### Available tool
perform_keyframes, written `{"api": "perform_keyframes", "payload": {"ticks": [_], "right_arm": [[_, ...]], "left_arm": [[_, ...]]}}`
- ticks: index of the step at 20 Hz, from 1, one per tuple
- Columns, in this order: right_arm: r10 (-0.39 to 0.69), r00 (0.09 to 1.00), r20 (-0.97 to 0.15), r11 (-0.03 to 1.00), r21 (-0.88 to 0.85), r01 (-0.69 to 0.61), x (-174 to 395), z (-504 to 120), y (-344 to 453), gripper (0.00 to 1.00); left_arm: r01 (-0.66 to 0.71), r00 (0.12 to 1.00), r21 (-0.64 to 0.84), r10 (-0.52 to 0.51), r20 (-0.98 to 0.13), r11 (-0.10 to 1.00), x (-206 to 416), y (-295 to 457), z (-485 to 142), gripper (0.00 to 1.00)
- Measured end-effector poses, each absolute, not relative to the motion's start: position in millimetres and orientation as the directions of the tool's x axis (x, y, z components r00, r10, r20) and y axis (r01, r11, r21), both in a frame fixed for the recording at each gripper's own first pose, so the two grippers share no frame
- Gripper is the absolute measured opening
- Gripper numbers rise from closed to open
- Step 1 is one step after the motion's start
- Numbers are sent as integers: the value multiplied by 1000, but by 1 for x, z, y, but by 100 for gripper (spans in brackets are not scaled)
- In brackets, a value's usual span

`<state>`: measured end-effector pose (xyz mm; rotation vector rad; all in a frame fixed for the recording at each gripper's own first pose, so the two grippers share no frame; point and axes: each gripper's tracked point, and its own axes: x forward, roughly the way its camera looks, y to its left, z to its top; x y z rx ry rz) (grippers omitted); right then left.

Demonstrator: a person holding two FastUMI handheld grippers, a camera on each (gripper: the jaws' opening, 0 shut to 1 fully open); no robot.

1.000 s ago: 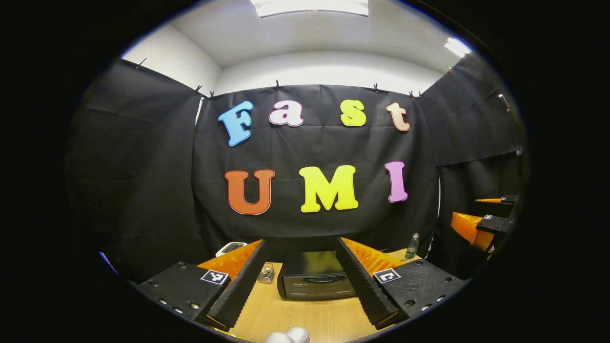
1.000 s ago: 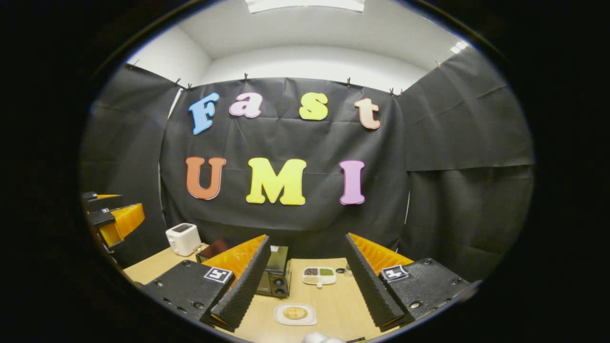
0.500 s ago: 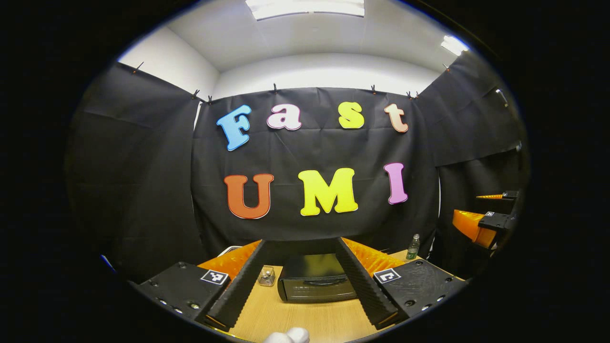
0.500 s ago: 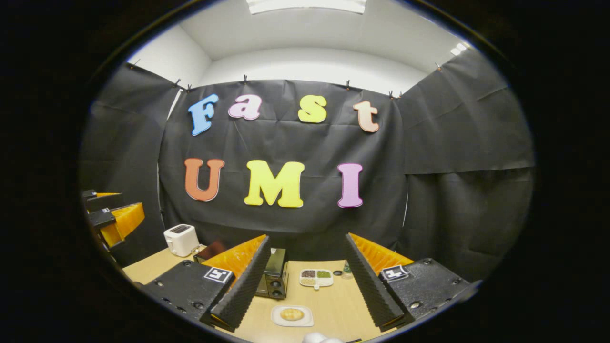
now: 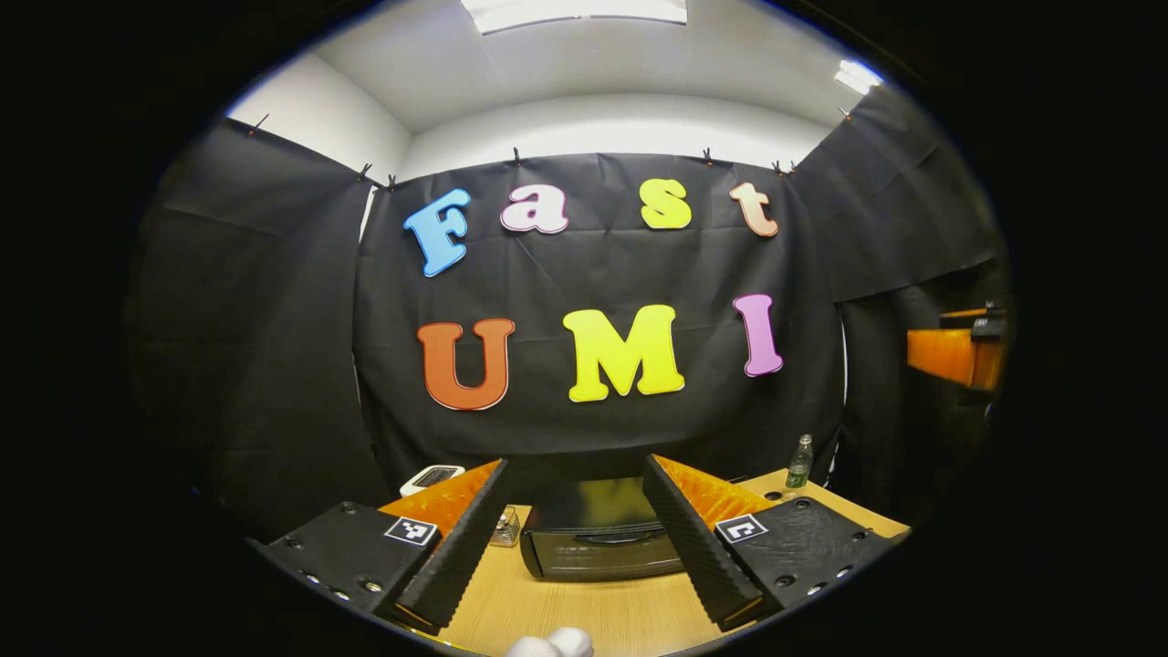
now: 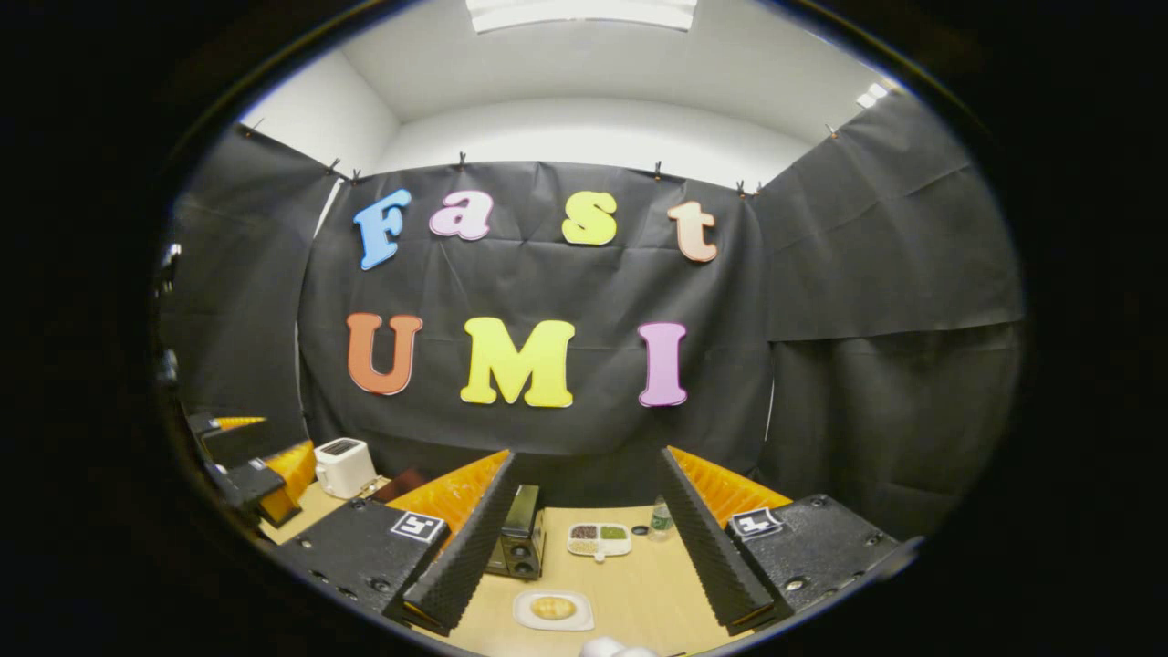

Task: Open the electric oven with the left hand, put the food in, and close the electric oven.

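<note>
Wooden table (image 5: 584, 611) holds closed oven (image 5: 598, 538); left gripper (image 5: 570, 538) gapes.

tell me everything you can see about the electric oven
The electric oven is a small, dark, glossy box standing upright on the wooden table. In the left gripper view its front faces the camera: the door is closed, with a curved handle across its upper part. In the right gripper view its side shows, with round knobs on the front panel. It lies framed between the open left gripper fingers, which are not touching it.

Left tool (image 5: 573, 538) and right tool (image 6: 584, 538) both held level, fingers spread.
</note>
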<state>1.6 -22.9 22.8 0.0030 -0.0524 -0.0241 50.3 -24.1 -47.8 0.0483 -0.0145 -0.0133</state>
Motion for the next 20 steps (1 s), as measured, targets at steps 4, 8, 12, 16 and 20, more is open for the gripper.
{"api": "perform_keyframes", "payload": {"ticks": [4, 8, 12, 16, 20], "right_arm": [[-46, 996, 71, 999, 1, 47, -2, 32, -35, 96], [-84, 994, 70, 996, -16, 85, -3, 36, -48, 96], [-114, 992, 55, 992, -41, 116, -2, 32, -56, 96], [-133, 991, 18, 990, -45, 134, 5, 22, -62, 96], [-148, 989, -3, 988, -54, 148, 11, 16, -67, 96]], "left_arm": [[41, 999, 55, -41, -3, 998, 81, -45, -89, 95], [58, 996, 5, -58, -62, 998, 120, -66, -139, 88], [60, 989, 9, -58, -137, 998, 165, -77, -187, 88], [45, 978, -14, -47, -203, 999, 198, -78, -224, 100], [26, 967, -13, -28, -254, 1000, 214, -77, -251, 99]]}}
